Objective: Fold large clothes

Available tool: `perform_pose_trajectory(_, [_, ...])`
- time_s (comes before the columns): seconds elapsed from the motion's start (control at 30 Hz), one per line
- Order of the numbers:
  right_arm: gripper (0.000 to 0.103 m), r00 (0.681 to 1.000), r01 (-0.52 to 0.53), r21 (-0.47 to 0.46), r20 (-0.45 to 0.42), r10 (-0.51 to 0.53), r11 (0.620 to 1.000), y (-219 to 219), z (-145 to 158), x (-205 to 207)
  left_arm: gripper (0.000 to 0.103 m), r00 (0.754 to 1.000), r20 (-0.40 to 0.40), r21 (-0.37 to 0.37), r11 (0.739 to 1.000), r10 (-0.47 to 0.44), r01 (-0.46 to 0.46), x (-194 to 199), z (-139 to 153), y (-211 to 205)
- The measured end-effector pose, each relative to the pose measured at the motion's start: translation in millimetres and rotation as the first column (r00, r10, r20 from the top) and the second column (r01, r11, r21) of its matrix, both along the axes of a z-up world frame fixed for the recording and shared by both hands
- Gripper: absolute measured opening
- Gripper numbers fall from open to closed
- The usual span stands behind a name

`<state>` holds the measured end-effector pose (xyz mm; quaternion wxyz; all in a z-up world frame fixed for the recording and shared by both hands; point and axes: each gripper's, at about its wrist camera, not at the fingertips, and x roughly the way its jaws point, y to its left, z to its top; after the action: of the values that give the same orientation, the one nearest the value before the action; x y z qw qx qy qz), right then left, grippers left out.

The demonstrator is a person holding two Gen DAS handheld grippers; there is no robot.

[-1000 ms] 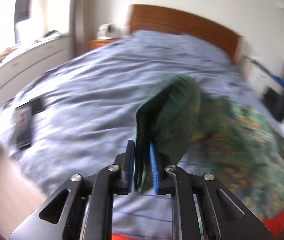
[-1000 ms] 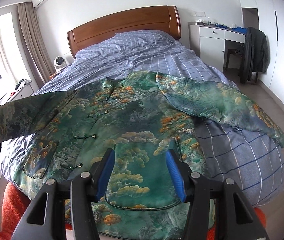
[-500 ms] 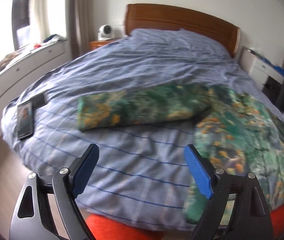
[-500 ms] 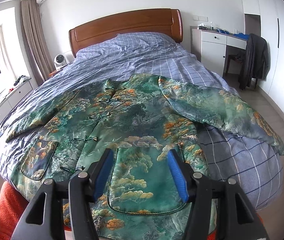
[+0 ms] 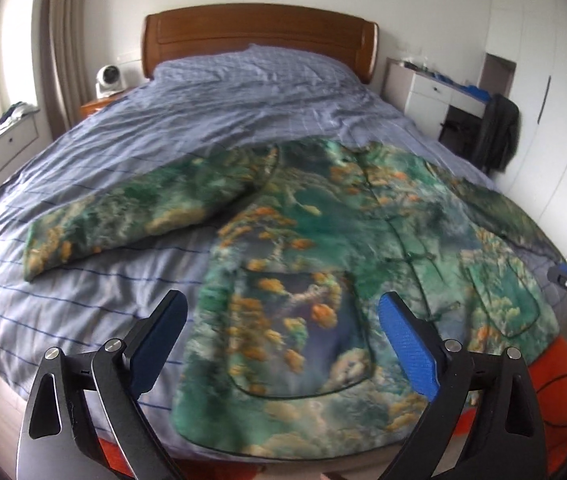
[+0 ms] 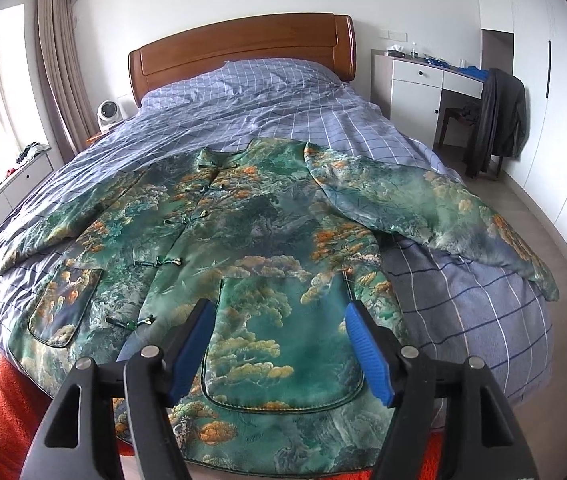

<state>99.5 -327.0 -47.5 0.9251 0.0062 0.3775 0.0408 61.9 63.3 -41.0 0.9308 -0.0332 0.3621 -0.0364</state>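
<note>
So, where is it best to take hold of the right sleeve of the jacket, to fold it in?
Probably at the cuff end of the right sleeve, from the bed's right side. It lies flat and spread outward, its cuff near the bed edge, free of the jacket body. The right gripper, jaws opening, holds nothing.

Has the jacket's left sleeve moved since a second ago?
Yes. The sleeve, earlier lifted in the left tool, now lies flat on the bed, reaching toward the left edge.
</note>
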Motion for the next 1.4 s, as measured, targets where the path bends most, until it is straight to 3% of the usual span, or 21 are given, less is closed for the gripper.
perform_pose_trajectory(0.2, [0.069, 1.0, -0.025, -0.015, -0.01, 0.025, 1.0, 9.8, -4.2, -3.7, 0.097, 0.999, -0.032, -0.046, 0.999, 0.002, -0.003, -3.5, -15.0, -12.3])
perform_pose_trajectory(0.5, [0.069, 0.996, -0.087, -0.024, -0.025, 0.087, 0.996, 30.2, -10.5, -4.3, 0.098, 0.998, 0.033, 0.007, 0.999, 0.051, -0.051, -19.6, -15.8, -17.1])
perform_pose_trajectory(0.73, [0.069, 0.994, -0.11, -0.035, -0.017, 0.11, 0.993, 37.2, -9.6, -6.8, 0.098, 0.999, 0.041, 0.071, 0.997, 0.001, -0.004, -24.8, -14.5, -32.9])
perform_pose_trajectory(0.9, [0.069, 0.994, -0.107, -0.031, -0.012, 0.107, 0.994, 36.4, -8.3, -7.5, 0.098, 0.998, 0.023, 0.007, 0.999, -0.054, 0.054, -28.2, -12.7, -39.5])
perform_pose_trajectory(1.23, [0.069, 0.995, -0.096, -0.023, -0.006, 0.096, 0.995, 32.2, -6.5, -8.9, 0.098, 0.993, -0.016, -0.024, 0.992, -0.121, 0.12, -30.0, -13.4, -51.0])
perform_pose_trajectory(1.4, [0.069, 0.995, -0.101, -0.022, -0.009, 0.101, 0.995, 32.6, -6.8, -9.1, 0.099, 0.994, 0.029, 0.043, 0.994, -0.105, 0.103, -35.0, -6.3, -52.9])
